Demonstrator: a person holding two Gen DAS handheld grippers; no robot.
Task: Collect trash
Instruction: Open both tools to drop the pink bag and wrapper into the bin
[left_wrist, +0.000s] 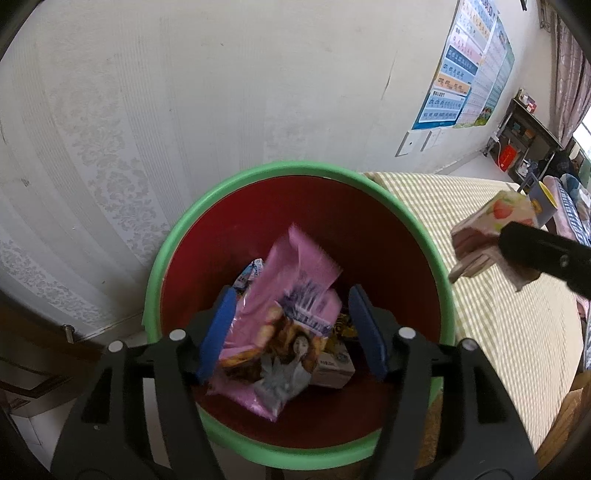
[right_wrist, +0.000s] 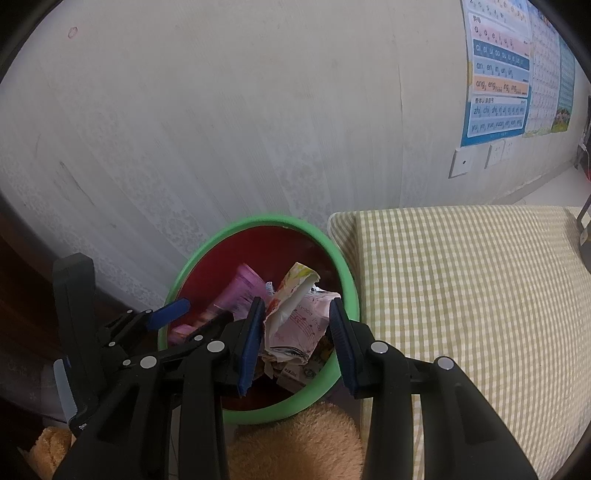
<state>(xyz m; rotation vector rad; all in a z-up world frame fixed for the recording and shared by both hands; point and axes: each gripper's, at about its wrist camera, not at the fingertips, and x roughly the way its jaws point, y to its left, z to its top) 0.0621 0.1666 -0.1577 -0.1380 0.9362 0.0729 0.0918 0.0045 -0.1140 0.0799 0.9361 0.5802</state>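
Drop step: left tool (left_wrist: 291, 328) spread wide over the green bin (left_wrist: 177, 236), pink wrapper (left_wrist: 280, 314) loose inside it. Right tool (right_wrist: 295, 332) clamped a crumpled carton (right_wrist: 295, 317) above the rim; next it needed releasing over the bin.

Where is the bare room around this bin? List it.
Free: the checked mattress right of the green-rimmed bin; the bin's far red wall above the trash. Crowded: the bin's bottom, under the pink snack bag and cartons; the plush toy fills the floor in front.
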